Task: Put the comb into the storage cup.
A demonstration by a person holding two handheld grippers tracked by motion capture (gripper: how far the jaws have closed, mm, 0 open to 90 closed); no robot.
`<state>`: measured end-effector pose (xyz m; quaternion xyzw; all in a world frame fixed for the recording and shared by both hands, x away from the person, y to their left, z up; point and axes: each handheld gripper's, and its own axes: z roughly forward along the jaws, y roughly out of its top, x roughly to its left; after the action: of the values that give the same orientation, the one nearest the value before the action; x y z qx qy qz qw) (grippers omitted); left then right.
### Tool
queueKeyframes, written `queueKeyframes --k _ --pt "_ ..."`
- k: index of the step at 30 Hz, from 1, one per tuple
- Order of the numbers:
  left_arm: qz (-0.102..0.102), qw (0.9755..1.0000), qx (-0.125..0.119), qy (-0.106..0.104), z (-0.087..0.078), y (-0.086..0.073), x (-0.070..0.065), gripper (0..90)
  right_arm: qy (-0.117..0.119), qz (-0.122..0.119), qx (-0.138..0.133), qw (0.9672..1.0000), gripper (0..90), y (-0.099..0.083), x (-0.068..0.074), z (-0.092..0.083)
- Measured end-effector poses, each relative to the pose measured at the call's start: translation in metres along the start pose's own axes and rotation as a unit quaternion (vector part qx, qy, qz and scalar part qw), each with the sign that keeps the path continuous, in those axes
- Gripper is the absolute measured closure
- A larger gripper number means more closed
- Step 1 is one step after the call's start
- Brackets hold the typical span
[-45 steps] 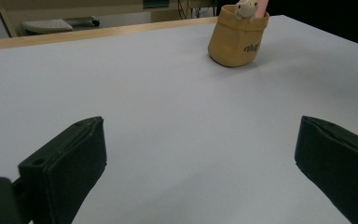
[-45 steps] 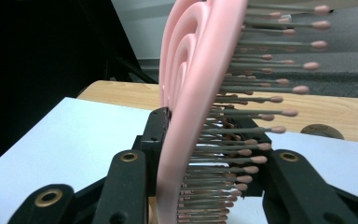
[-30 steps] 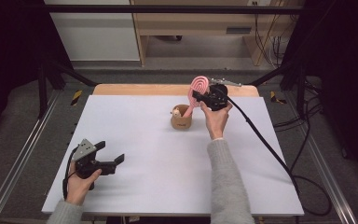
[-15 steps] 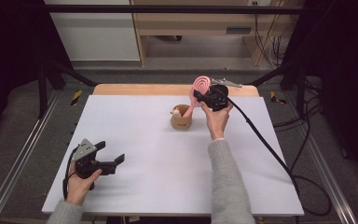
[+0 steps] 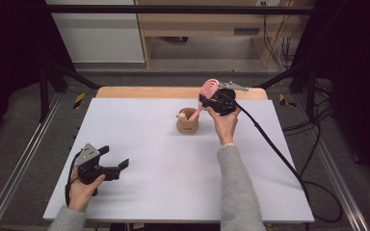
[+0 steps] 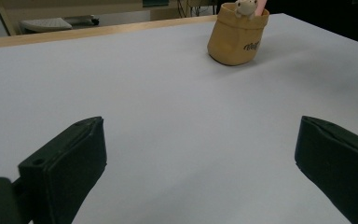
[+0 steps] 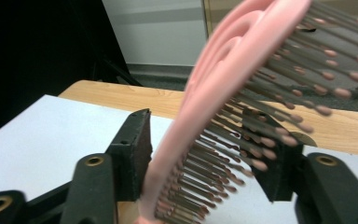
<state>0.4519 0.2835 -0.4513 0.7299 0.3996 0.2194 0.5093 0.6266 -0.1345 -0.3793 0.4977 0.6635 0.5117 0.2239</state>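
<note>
Count: 1 pink hairbrush (image 5: 207,94) between the right tool's (image 5: 207,102) jaws, 1 tan cup (image 5: 187,122) just left of and below that tool, 1 small toy figure (image 5: 182,115) in the cup. 2 tools total; left tool (image 5: 118,166) sits well apart. 1 desk (image 5: 173,178).

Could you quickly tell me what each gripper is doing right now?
Left gripper: open, holding nothing.
Right gripper: jaws have just been opening; the pink hairbrush stands between them, apparently released into the tan cup.

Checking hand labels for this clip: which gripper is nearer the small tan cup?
Right. The right gripper is just beside the tan cup, jaws around the pink hairbrush standing in it. The left gripper sits far off, near the table's front-left.
</note>
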Motion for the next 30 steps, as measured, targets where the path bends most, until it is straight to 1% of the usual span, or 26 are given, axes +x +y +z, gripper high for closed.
queueKeyframes --k 5,8,12,15,18,20,21,24,27,30 --pt "0.000 1.0000 0.000 0.000 0.000 0.000 0.000 2.1 -0.007 -0.013 0.004 0.9999 35.6 -0.002 0.000 0.001" --pt "0.000 1.0000 0.000 0.000 0.000 0.000 0.000 2.1 -0.007 -0.019 0.006 0.9998 33.4 -0.004 -0.001 0.001" --pt "0.000 1.0000 0.001 0.000 0.001 0.000 0.000 2.1 -0.007 -0.022 0.008 0.9997 30.1 -0.005 0.000 0.001" --pt "0.000 1.0000 0.001 0.000 0.001 0.000 0.000 2.1 -0.003 -0.024 0.010 0.9997 26.4 -0.006 0.001 0.001" --pt "0.000 1.0000 0.001 0.000 0.000 0.000 0.000 2.1 0.002 -0.022 0.016 0.9996 25.6 -0.007 0.001 0.000" --pt "0.000 1.0000 0.000 0.000 0.000 0.000 -0.001 2.1 0.000 -0.027 0.009 0.9996 22.5 -0.007 0.001 -0.001" --pt "0.001 1.0000 0.000 0.000 0.000 0.000 -0.001 2.1 -0.001 -0.028 0.008 0.9996 22.5 -0.007 0.002 -0.002" --pt "0.001 1.0000 0.001 0.000 0.000 0.000 -0.001 2.1 0.002 -0.027 0.006 0.9996 19.3 -0.007 0.002 -0.006" --pt "0.001 1.0000 0.000 0.000 0.000 0.000 -0.001 2.1 0.007 -0.030 -0.002 0.9995 17.8 -0.006 0.003 -0.012" --pt "0.002 1.0000 0.000 -0.001 0.001 0.000 -0.001 2.1 0.015 -0.036 -0.008 0.9992 14.1 -0.006 0.004 -0.019"
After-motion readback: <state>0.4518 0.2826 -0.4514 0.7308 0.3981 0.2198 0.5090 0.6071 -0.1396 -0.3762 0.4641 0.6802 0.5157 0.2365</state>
